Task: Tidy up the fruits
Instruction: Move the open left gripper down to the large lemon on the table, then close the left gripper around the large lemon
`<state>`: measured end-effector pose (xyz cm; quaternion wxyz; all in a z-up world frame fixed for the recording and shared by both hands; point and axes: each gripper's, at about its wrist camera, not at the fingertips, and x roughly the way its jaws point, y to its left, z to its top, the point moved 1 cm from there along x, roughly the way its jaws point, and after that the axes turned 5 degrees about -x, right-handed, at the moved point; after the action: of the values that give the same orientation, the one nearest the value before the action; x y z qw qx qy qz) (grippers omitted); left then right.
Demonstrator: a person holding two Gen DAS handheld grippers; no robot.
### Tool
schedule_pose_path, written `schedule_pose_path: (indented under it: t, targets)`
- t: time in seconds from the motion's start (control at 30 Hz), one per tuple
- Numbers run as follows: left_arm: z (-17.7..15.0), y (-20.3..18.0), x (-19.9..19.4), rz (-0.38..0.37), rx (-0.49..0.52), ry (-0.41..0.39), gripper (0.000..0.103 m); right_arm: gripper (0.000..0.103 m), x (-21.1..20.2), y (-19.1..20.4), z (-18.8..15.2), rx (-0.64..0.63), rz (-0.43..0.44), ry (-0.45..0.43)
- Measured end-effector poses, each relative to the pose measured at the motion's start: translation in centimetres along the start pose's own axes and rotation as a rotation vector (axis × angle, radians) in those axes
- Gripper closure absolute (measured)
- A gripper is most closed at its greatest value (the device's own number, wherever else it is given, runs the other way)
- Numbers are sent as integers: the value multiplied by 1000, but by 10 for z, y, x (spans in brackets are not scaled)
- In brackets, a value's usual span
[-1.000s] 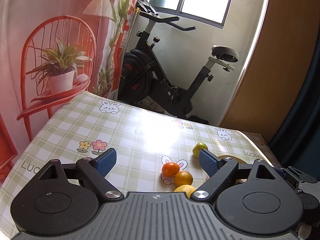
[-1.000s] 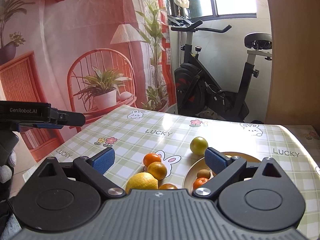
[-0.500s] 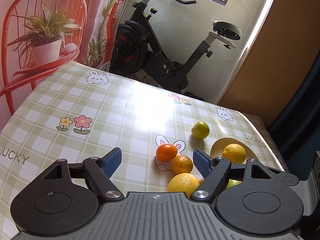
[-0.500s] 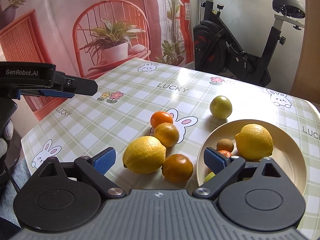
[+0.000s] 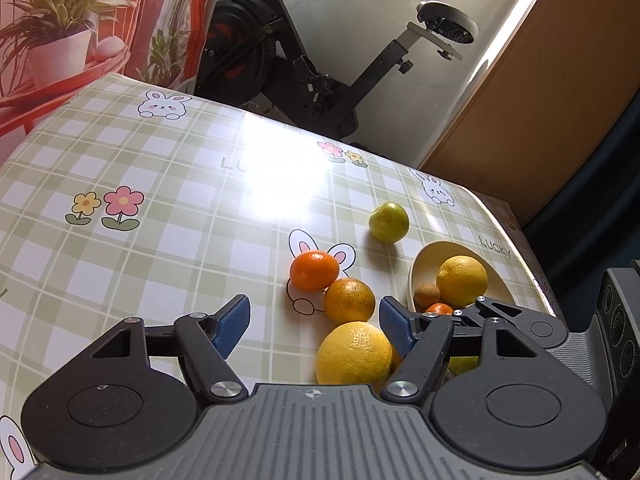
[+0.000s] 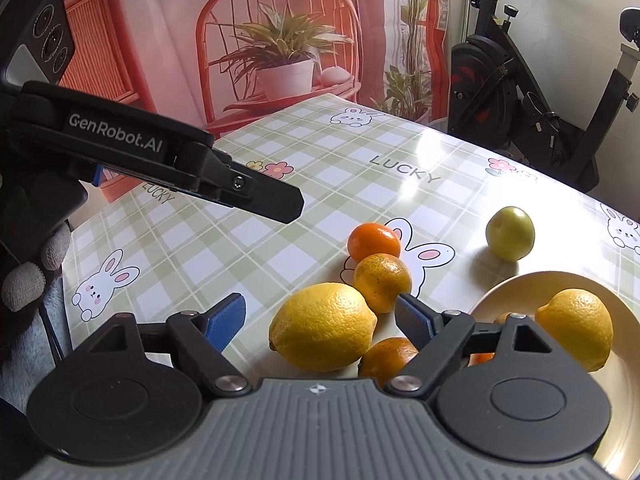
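Right wrist: glossy, pebbled yellow lemon [image 6: 322,327] on tablecloth [image 6: 240,240]

The right hand-held gripper [image 6: 320,316] points down at the worktop [image 6: 280,240], its jaws apart after just closing somewhat; no pad presses on fruit. A large lemon [image 6: 322,326] lies between the pads. Beyond it lie a speckled orange [image 6: 382,282] and a bright tangerine [image 6: 374,240]; another orange [image 6: 386,360] is near the right pad. A green fruit [image 6: 510,232] stands apart. The cream bowl [image 6: 624,320] holds a second lemon [image 6: 576,326]. The left hand-held gripper [image 6: 248,192] hovers at upper left.
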<state>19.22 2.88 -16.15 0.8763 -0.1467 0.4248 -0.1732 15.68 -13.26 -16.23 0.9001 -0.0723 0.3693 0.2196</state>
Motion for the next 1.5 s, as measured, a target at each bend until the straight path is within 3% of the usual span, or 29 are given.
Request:
schedule_pose_path:
  t: [0.23,0.43,0.7,1.1,1.5]
  targets:
    - [-9,9,10,-35,-41,47,31,21,20,9,-4,-46,-2,68]
    - [-21,11,19,-78,-57,83,32,21,29,24,-7,-118,-62,91]
    - [-31,17,38,-104,-87,122,35,32,33,33,-11,-144,-84,95]
    - [-41,30,37,-173,-149,69,38,37,33,31,-11,-116,-79,106]
    - [-42,36,35,-193,-146,45,38,40,31,32,-12,-81,-71,116]
